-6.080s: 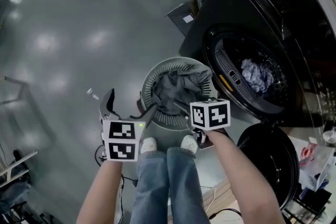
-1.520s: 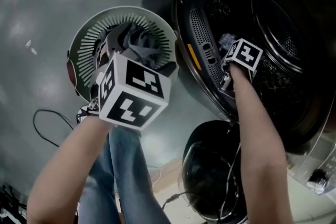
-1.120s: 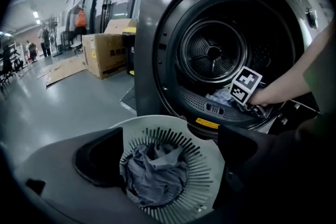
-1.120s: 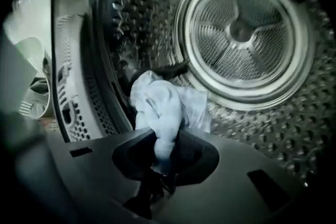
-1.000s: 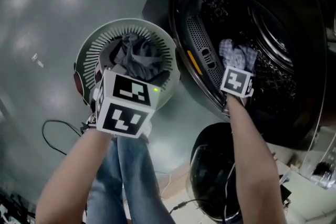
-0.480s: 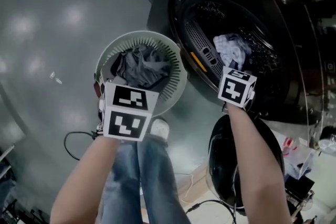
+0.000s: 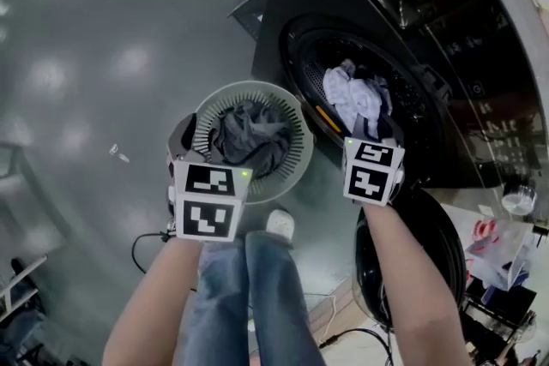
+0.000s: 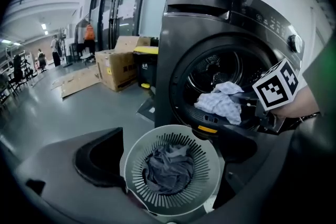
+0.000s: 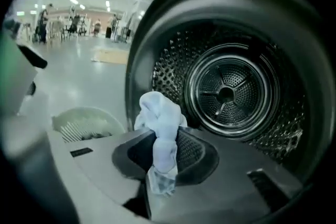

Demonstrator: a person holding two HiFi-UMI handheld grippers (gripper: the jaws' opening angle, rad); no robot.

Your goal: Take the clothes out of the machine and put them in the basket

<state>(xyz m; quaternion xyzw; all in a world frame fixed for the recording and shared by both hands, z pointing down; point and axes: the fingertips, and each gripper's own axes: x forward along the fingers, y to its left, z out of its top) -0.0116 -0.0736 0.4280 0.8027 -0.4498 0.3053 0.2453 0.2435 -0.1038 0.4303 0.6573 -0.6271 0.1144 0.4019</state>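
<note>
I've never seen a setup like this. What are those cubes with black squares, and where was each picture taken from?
There is no robot here. A person holds a grasping tool in each hand, and the patterned cubes are part of those tools. One picture comes from a camera on the person's head, looking down. The other two come from cameras riding on the tools. On the grey floor stands a round slatted basket with dark grey clothes in it, beside a front-loading washing machine. The right tool is clamped on a pale cloth at the drum's mouth. The left tool is open and empty, near the basket's rim.
</note>
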